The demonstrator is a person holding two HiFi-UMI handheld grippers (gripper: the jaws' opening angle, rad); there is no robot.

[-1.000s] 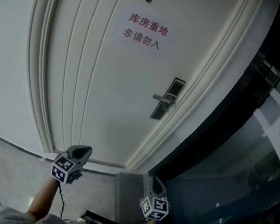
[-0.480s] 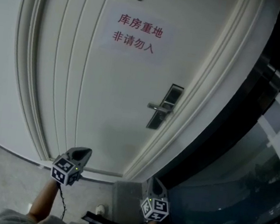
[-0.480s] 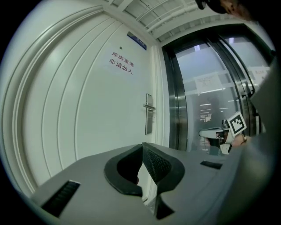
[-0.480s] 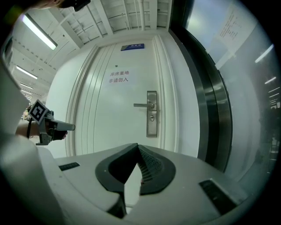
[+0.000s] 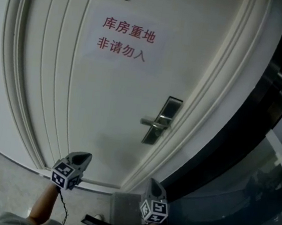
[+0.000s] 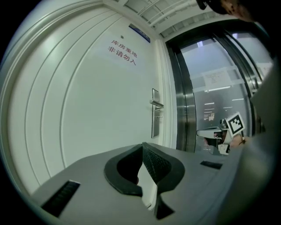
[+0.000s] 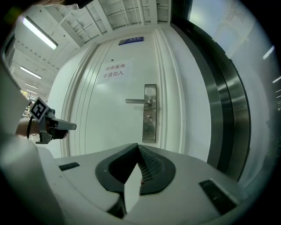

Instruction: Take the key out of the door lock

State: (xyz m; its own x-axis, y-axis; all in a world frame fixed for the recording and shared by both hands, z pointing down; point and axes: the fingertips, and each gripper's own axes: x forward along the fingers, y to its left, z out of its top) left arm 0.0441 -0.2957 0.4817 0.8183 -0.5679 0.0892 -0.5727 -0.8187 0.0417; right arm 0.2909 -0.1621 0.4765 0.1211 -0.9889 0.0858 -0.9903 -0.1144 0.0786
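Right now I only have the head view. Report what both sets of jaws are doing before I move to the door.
Observer: Both shut on nothing; the left gripper and the right gripper each have their tips touching.
Operator: Check under the handle for the key.
Observer: The right gripper view shows a small round fitting on the lock plate below the handle; a key there is too small to confirm.
Operator: Say which gripper faces the lock.
Observer: The right one, nearly square on, not touching it.

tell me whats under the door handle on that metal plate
Under the handle, the metal plate carries a small lock cylinder. Whether a key sits in it is too small to tell.
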